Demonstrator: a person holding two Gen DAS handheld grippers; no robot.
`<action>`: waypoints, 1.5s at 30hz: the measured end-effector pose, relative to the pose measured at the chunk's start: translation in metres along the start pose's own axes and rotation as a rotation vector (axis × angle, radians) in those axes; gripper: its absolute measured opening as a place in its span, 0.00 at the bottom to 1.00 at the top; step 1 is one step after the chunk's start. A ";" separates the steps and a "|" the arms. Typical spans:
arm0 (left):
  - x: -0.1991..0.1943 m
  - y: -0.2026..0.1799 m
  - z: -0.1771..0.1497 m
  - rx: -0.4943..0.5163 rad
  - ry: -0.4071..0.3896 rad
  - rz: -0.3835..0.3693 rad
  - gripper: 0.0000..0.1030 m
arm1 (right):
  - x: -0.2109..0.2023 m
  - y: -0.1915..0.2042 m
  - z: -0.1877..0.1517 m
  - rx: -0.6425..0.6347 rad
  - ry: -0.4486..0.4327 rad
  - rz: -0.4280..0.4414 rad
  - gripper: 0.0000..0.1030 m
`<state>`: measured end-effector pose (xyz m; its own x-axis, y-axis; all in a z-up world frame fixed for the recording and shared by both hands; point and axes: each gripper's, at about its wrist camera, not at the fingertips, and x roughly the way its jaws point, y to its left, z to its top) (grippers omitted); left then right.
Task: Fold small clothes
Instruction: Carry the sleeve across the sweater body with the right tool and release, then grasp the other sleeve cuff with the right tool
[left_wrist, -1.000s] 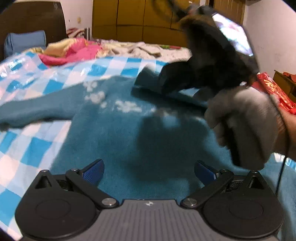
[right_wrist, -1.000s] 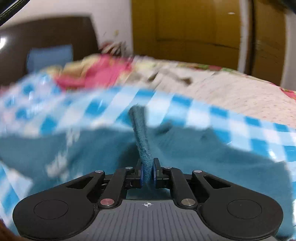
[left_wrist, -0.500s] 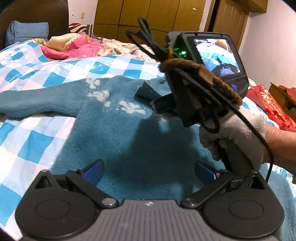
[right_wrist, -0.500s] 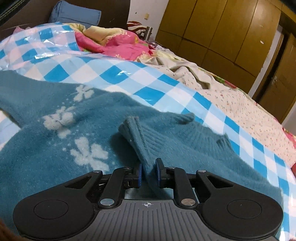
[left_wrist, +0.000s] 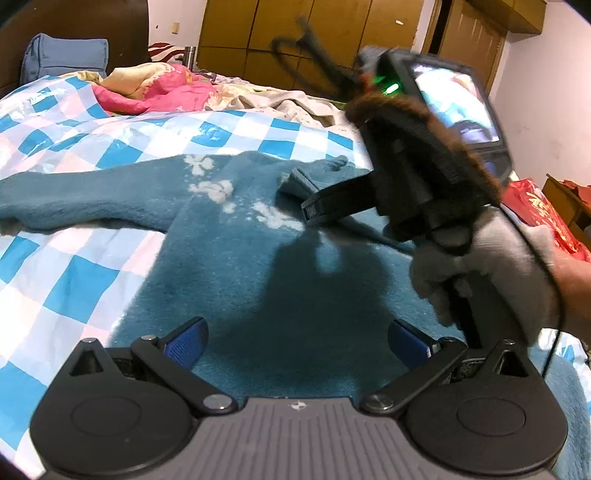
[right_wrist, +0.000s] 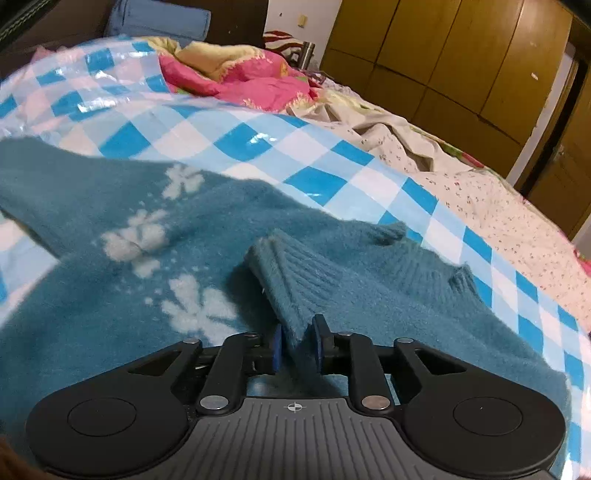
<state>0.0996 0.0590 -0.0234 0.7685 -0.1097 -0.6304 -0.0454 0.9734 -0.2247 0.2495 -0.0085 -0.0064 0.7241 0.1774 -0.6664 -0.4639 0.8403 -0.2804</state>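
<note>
Right hand-held gripper (right_wrist: 297, 345), jaws just opening around sweater cuff (right_wrist: 284, 280); left view shows gloved hand (left_wrist: 487, 266).

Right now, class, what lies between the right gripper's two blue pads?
The ribbed cuff of the fuzzy teal sweater, between the right gripper pads; right wrist view.

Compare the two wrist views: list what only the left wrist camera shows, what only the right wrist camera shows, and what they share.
Only the left wrist view shows the gloved right hand on its handle, the screen above it, and the left gripper open over the sweater. Only the right wrist view shows the right gripper close up: its jaws have just been opening, with the ribbed cuff between the pads. Both show the sweater's white flowers, the checkered sheet and the wardrobe.
</note>
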 end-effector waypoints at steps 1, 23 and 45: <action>0.000 0.001 0.000 -0.006 0.001 0.002 1.00 | -0.004 -0.001 0.001 0.007 -0.003 0.016 0.23; -0.013 0.018 0.004 -0.061 0.004 0.046 1.00 | -0.031 0.049 0.044 -0.112 0.036 0.183 0.26; -0.079 0.124 -0.010 -0.326 -0.146 0.315 1.00 | -0.007 0.322 0.135 -0.619 -0.144 0.472 0.30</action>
<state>0.0269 0.1861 -0.0082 0.7661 0.2328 -0.5991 -0.4704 0.8382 -0.2759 0.1636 0.3295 0.0011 0.4194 0.5444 -0.7265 -0.9075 0.2298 -0.3517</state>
